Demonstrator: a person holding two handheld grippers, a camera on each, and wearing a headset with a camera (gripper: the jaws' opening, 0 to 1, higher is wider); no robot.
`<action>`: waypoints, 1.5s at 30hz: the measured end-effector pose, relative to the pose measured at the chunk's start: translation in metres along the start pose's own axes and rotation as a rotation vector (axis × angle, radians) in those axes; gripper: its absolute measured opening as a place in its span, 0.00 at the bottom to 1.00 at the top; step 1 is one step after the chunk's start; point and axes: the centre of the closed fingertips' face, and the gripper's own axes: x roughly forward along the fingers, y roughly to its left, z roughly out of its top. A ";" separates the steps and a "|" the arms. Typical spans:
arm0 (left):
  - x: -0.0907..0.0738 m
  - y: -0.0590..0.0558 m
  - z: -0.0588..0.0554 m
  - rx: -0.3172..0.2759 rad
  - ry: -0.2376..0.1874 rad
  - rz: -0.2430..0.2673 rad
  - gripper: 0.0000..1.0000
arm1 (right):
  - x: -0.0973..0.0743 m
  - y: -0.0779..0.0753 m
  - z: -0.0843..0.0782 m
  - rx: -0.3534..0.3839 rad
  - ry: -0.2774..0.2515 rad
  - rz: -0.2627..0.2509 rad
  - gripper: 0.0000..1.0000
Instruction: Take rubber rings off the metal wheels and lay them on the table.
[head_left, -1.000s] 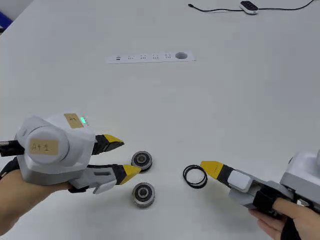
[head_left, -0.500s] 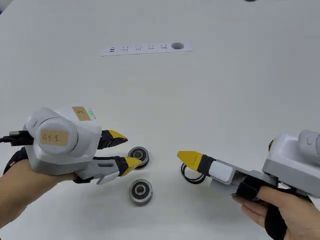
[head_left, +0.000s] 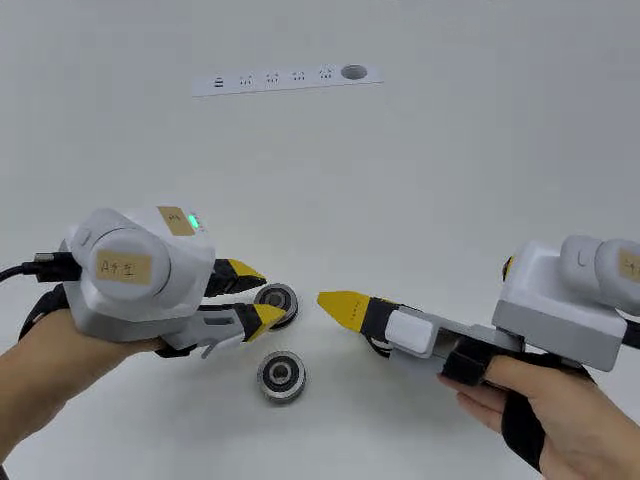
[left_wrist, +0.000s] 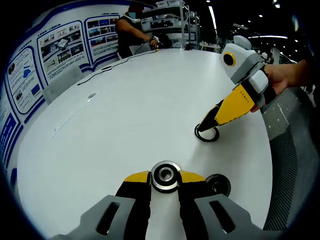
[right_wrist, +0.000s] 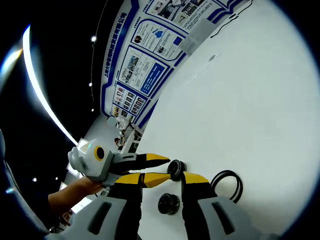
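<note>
1. The left tool (head_left: 258, 293), held in the person's left hand (head_left: 50, 365), has its two yellow-tipped jaws drawn in around a wheel (left_wrist: 165, 176). In the left gripper view one tip presses against each side of it. A green light (head_left: 193, 222) glows on the tool's white body.
2. The wheel is small, round and metal, with a dark hub. It sits on the white surface (head_left: 420, 200), near the person's side.
3. The right tool (right_wrist: 174, 179), gripped in the right hand (head_left: 545, 410), points across toward the left tool. The right gripper view shows its jaws parted with nothing between them. In the head view it is seen side on, and its yellow tip is just beside the wheel but apart from it.
4. Thin black rubber rings (left_wrist: 206, 140) lie flat on the surface, loose from both wheels. In the left gripper view the right tool's tip hangs over them. In the right gripper view they lie just outside one jaw.
5. A second wheel (head_left: 282, 375) rests on the surface near the first and closer to the person. It is apart from both tools.
6. I cannot tell whether either wheel has a ring on it.
7. Farther out, a long white power strip (head_left: 285, 78) lies on the surface, well apart from the work.
8. In the left gripper view a person (left_wrist: 131, 30) stands at the far end of the surface. Blue-and-white posters (left_wrist: 60, 47) line the wall beside it.
</note>
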 end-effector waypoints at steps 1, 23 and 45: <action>0.000 0.000 0.000 -0.001 -0.002 -0.001 0.21 | 0.001 0.000 -0.001 -0.001 0.002 0.002 0.32; 0.004 -0.004 -0.002 -0.014 -0.004 -0.028 0.14 | 0.014 -0.001 -0.004 0.023 0.012 0.019 0.33; 0.004 -0.004 -0.003 0.020 0.016 -0.053 0.13 | 0.053 -0.002 -0.017 0.068 0.061 0.017 0.56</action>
